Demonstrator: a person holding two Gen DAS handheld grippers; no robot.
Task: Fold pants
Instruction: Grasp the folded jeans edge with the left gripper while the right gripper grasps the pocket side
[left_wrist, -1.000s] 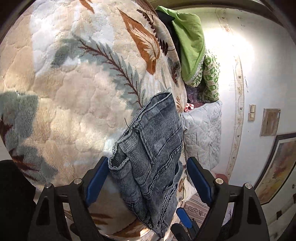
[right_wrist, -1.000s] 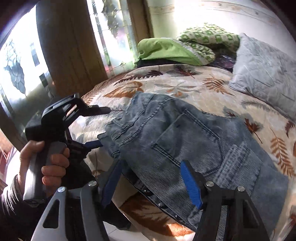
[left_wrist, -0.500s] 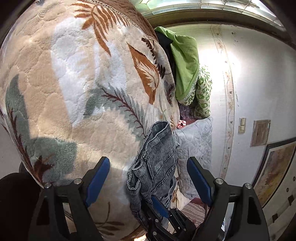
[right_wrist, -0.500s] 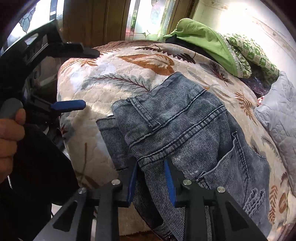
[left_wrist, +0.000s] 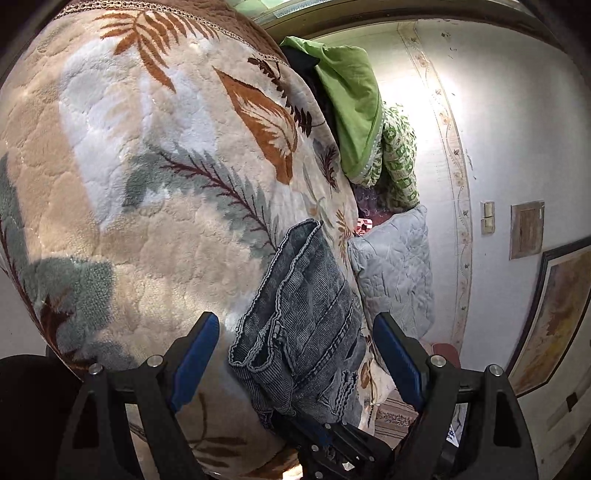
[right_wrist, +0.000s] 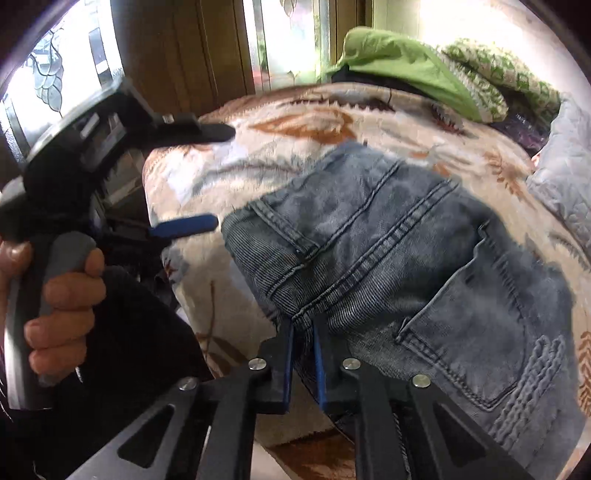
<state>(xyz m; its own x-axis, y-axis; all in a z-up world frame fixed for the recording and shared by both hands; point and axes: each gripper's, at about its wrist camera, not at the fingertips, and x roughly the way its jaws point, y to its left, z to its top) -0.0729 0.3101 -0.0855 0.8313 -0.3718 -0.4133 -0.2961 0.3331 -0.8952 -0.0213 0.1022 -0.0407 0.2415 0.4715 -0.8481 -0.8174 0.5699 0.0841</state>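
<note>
Grey-blue denim pants (right_wrist: 406, 266) lie on a fleece bed blanket with a leaf print (right_wrist: 295, 125), waistband toward the bed edge, a back pocket up. My right gripper (right_wrist: 303, 332) is shut on the pants at the centre back seam by the waistband. My left gripper (left_wrist: 295, 350) is open, its blue pads on either side of the waistband corner (left_wrist: 258, 354) without touching it. It also shows in the right wrist view (right_wrist: 207, 177), held in a hand left of the pants. The right gripper shows low in the left wrist view (left_wrist: 325, 439), clamped on the denim.
A green cloth (right_wrist: 399, 62) and a green-and-white patterned pillow (right_wrist: 495, 77) lie at the bed's far side. A grey quilted pillow (left_wrist: 395, 273) sits beside the pants. Wooden window frames (right_wrist: 184, 55) stand behind the bed. A wall with a switch (left_wrist: 487, 218) is at right.
My right gripper has closed fully on the pants at the back seam. The waistband now sits nearer and larger between my left gripper's open pads.
</note>
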